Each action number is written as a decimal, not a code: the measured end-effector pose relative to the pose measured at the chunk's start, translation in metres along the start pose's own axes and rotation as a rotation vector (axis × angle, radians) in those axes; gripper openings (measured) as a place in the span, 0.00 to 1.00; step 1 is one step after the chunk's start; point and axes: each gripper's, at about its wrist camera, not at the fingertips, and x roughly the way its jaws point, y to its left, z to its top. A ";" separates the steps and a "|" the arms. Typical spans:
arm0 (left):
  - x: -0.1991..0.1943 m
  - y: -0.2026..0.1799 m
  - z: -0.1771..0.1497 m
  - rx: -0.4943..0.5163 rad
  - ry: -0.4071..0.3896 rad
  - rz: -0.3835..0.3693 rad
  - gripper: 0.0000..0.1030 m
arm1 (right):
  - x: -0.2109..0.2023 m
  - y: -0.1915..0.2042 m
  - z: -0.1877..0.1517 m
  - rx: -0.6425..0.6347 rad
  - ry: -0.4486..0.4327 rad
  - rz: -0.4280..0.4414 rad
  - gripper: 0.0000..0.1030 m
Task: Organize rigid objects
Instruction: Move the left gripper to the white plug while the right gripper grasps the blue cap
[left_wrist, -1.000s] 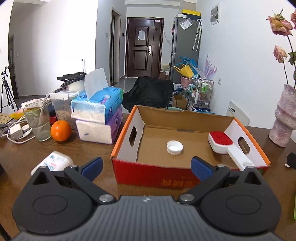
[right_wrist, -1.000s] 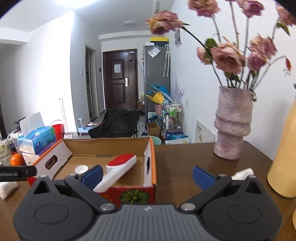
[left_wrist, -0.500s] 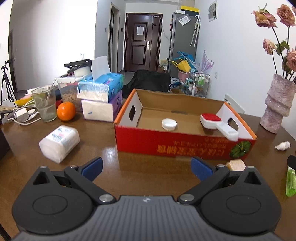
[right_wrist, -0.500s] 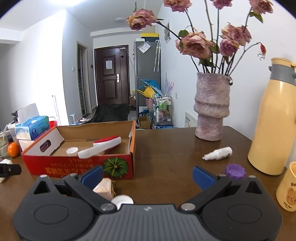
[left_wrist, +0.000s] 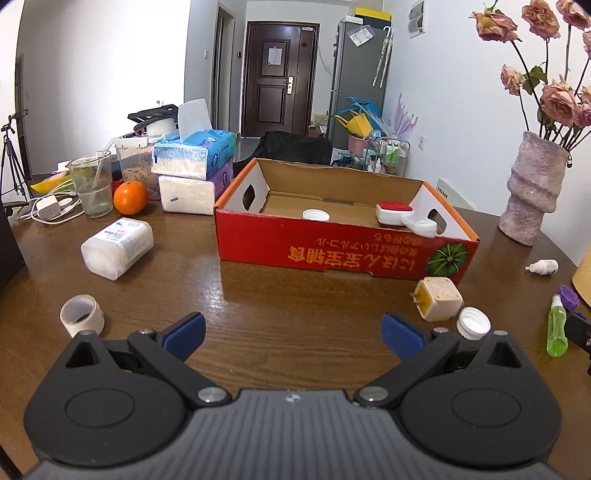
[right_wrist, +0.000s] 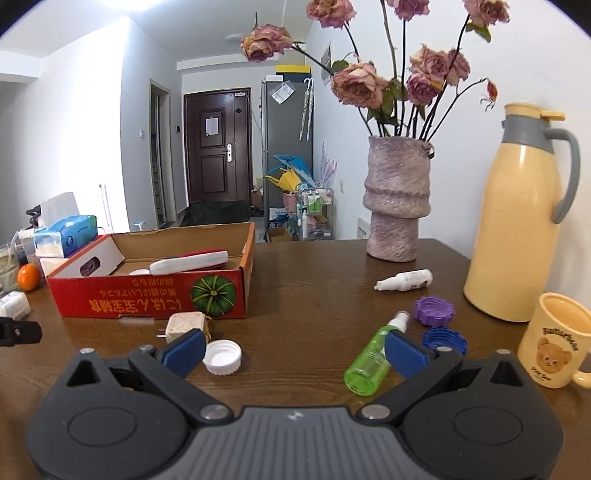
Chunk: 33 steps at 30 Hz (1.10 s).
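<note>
A red cardboard box (left_wrist: 332, 254) (right_wrist: 147, 299) holds a white cap (left_wrist: 316, 214) and a red-and-white brush (left_wrist: 404, 218) (right_wrist: 190, 261). In front of it lie a beige plug adapter (left_wrist: 439, 298) (right_wrist: 184, 325) and a white cap (left_wrist: 473, 322) (right_wrist: 222, 356). A green spray bottle (right_wrist: 373, 358) (left_wrist: 557, 325), purple lid (right_wrist: 434, 311), blue lid (right_wrist: 445, 340) and small white bottle (right_wrist: 404, 279) lie to the right. A tape roll (left_wrist: 82, 315) and white pack (left_wrist: 117, 246) lie to the left. My left gripper (left_wrist: 293, 332) and right gripper (right_wrist: 295, 349) are open and empty.
A vase of dried roses (right_wrist: 397, 206), a yellow thermos (right_wrist: 521, 240) and a bear mug (right_wrist: 554, 339) stand at the right. Tissue packs (left_wrist: 194, 166), an orange (left_wrist: 130, 197), a glass (left_wrist: 92, 184) and chargers (left_wrist: 46, 206) crowd the far left.
Both grippers have pulled back from the box towards the table's near edge, bringing the loose items in front of the box into view. Both stay open.
</note>
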 end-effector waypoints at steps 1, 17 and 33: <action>-0.002 -0.001 -0.002 -0.002 0.000 0.000 1.00 | -0.003 0.000 -0.002 -0.007 -0.005 -0.010 1.00; -0.008 -0.015 -0.021 -0.020 0.035 -0.019 1.00 | -0.008 -0.061 -0.030 0.092 -0.004 0.015 1.00; 0.001 -0.032 -0.024 -0.018 0.066 -0.016 1.00 | 0.043 -0.115 -0.029 0.020 0.072 -0.149 0.86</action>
